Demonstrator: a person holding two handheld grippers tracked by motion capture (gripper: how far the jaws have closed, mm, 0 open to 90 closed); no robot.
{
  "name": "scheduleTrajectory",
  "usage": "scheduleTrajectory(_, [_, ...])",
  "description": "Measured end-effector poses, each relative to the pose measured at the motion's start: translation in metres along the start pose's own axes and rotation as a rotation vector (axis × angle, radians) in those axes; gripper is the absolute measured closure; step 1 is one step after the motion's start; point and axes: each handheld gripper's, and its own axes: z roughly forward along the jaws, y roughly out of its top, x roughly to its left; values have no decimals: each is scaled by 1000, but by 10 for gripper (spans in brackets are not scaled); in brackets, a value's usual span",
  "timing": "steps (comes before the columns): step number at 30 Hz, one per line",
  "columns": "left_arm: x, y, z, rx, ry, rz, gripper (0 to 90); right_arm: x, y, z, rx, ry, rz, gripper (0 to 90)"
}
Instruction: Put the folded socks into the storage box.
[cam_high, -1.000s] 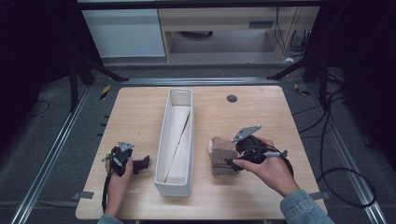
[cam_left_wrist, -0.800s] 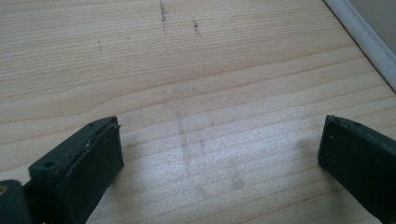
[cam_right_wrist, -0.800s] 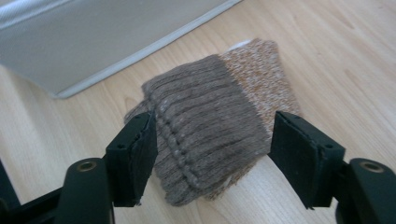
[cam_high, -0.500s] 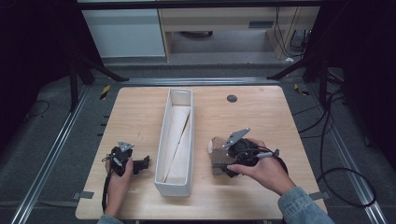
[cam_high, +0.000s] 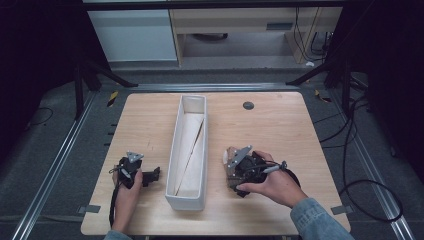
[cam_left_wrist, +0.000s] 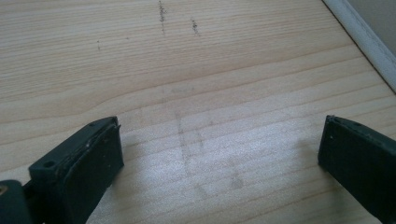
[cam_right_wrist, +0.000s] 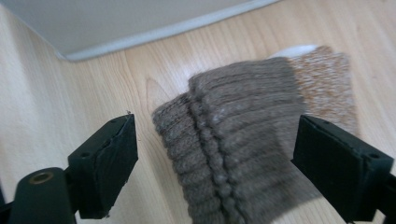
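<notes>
Right gripper (cam_right_wrist: 219, 154) moving forward over sock (cam_right_wrist: 243, 140) since second ago, now straddling it. Jaws spread wide, one each side of ribbed cuff, not pinching yet. Meaning, I think: grasp coming next, closing needed.

Sock lying flat on table (cam_high: 300, 130), right of bin (cam_high: 176, 150), near it but not touching.

Left gripper (cam_high: 131, 169) staying in same place on table, left of bin, jaws spread, holding nothing.

Bin is long, white, open on top; inside seeming empty, only bare slanted floor showing.
</notes>
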Motion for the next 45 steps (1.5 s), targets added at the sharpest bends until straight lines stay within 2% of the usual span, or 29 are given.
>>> scheduleTrajectory(3, [0, 0, 0, 0, -1, 1, 0, 1, -4, 15, 29, 2, -25, 112])
scheduleTrajectory(7, [0, 1, 1, 0, -4, 3, 0, -1, -11, 26, 28, -20, -54, 107])
scheduleTrajectory(15, [0, 1, 1, -2, -3, 6, 0, -6, -20, 36, 61, -75, -115, 116])
scheduleTrajectory(18, [0, 1, 1, -2, -3, 6, 0, -8, -19, 36, 70, -88, -111, 150])
scheduleTrajectory(23, [0, 1, 1, -2, -3, 6, 0, -6, -17, 34, 96, -138, -149, 283])
scheduleTrajectory(24, [0, 1, 1, -2, -3, 6, 0, -7, -14, 30, 100, -138, -144, 338])
scheduleTrajectory(25, [0, 1, 1, -2, -3, 6, 0, -7, -14, 30, 100, -138, -144, 338])
scheduleTrajectory(27, [0, 1, 1, -2, -3, 6, 0, -10, -10, 21, 89, -148, -116, 404])
scheduleTrajectory(30, [0, 1, 1, -1, -3, 6, 0, -12, -8, 16, 76, -151, -97, 434])
scheduleTrajectory(31, [0, 1, 1, -1, -4, 6, 0, -14, -6, 11, 63, -146, -76, 456])
scheduleTrajectory(32, [0, 1, 1, -1, -4, 6, 0, -14, -6, 11, 63, -146, -76, 456])
scheduleTrajectory(34, [0, 1, 1, -1, -4, 5, 0, -19, -2, 3, 41, -128, -37, 477])
scheduleTrajectory(37, [0, 1, 1, -2, -4, 6, 0, -22, 2, -1, 35, -119, -28, 484])
scheduleTrajectory(45, [0, 1, 1, -2, -3, 8, 0, -28, 16, -27, 8, -116, 6, 492])
